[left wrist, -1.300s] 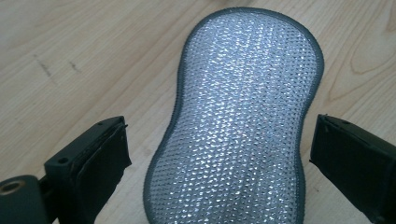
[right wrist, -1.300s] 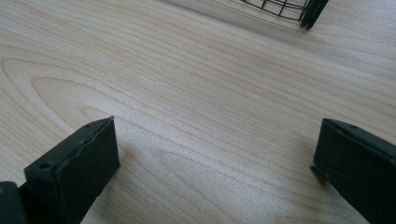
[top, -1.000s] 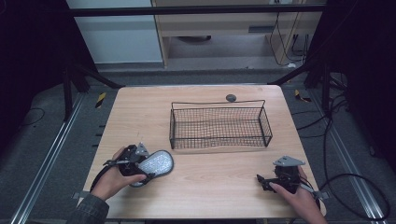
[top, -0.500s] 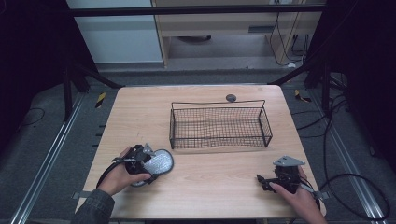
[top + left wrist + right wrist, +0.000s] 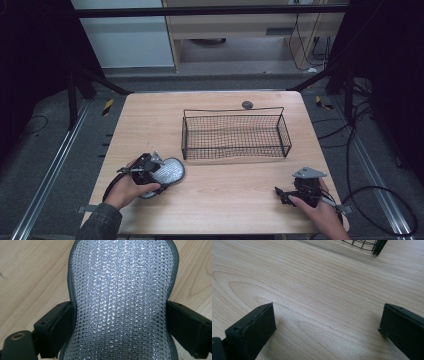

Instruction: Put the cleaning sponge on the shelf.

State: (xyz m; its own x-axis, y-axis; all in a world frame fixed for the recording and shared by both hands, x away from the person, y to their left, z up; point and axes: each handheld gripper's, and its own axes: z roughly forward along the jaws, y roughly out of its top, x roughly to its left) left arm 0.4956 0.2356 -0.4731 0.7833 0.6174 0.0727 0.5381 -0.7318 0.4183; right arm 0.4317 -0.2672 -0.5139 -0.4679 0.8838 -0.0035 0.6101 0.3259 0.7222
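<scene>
- At the table's point(image 5: 210, 200) near-left corner, the left gripper point(image 5: 159, 167) has its jaws closed against both sides of a silver mesh insole point(image 5: 120, 300) at its narrow waist; the insole lies low over the wood, short of the wire basket point(image 5: 235, 135).
- The right gripper point(image 5: 281, 192) rests near-right, jaws spread wide, holding nothing.
- Risk: the insole looks soft and flat. Squeezed edgewise, it could buckle or slip free when lifted.
- Risk: its far end extends well past the jaws and may sag, catching the basket's near rim.
</scene>
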